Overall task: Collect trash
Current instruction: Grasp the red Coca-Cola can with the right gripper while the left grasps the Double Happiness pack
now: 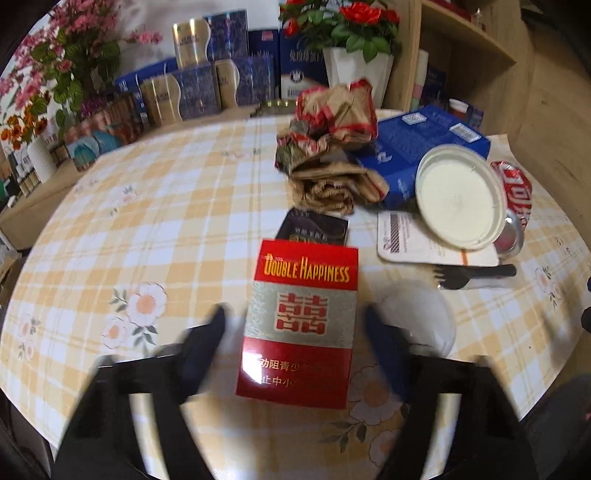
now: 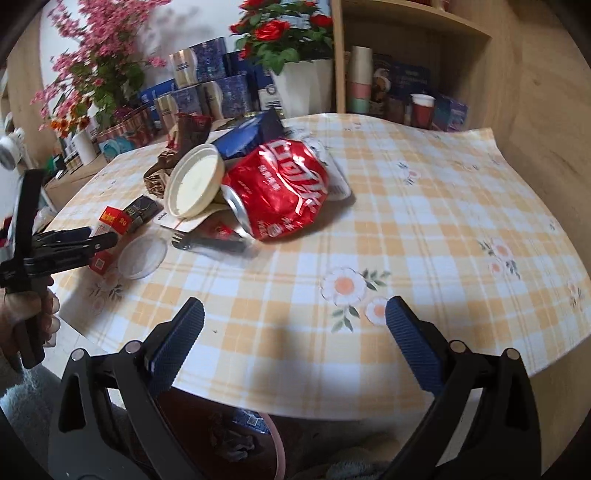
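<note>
Left gripper (image 1: pixel 295 325) jaws straddle the red cigarette pack (image 1: pixel 299 325) without touching; right gripper (image 2: pixel 295 317) jaws gape empty.

White wall (image 1: pixel 155 14), wooden shelf unit (image 2: pixel 406 33), checked tablecloth (image 2: pixel 424 221), flower pots (image 1: pixel 354 62)

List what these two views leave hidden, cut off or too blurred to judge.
- Left wrist view: left gripper fingers are motion-blurred; whether they touch the red pack is unclear.
- Left wrist view: the dark pack is half covered by the red pack.
- Right wrist view: the fork handle disappears under the crushed can.
- Right wrist view: the left gripper covers part of the red pack.
</note>
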`<act>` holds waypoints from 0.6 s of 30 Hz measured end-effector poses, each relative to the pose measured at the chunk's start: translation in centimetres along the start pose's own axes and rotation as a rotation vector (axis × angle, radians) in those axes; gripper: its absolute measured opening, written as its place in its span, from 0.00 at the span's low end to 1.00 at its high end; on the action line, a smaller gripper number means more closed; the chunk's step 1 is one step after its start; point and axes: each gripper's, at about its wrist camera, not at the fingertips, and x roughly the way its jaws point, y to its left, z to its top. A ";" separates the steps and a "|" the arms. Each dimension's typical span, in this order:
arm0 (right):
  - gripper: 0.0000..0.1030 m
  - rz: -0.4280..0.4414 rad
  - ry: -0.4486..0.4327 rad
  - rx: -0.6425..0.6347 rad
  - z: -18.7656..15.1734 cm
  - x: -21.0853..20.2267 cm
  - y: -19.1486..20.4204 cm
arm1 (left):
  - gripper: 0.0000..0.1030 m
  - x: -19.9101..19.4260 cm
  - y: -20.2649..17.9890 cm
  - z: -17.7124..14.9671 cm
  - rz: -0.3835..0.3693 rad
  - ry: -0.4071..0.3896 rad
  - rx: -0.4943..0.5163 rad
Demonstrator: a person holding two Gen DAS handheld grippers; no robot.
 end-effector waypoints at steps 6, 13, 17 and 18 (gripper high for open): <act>0.76 0.011 -0.023 -0.101 1.8 1.3 1.4 | 0.54 -1.4 0.5 -0.7 -0.013 -0.059 -0.058; 0.59 -0.012 -0.013 -0.179 4.6 4.9 3.0 | 0.54 -4.7 0.4 -0.9 -0.075 -0.099 -0.111; 0.52 -0.059 0.005 -0.209 5.9 7.3 4.5 | 0.54 -6.0 0.7 -1.8 -0.111 -0.097 -0.161; 0.51 -0.068 0.006 -0.214 6.0 7.6 4.8 | 0.54 -6.3 0.7 -2.0 -0.114 -0.098 -0.168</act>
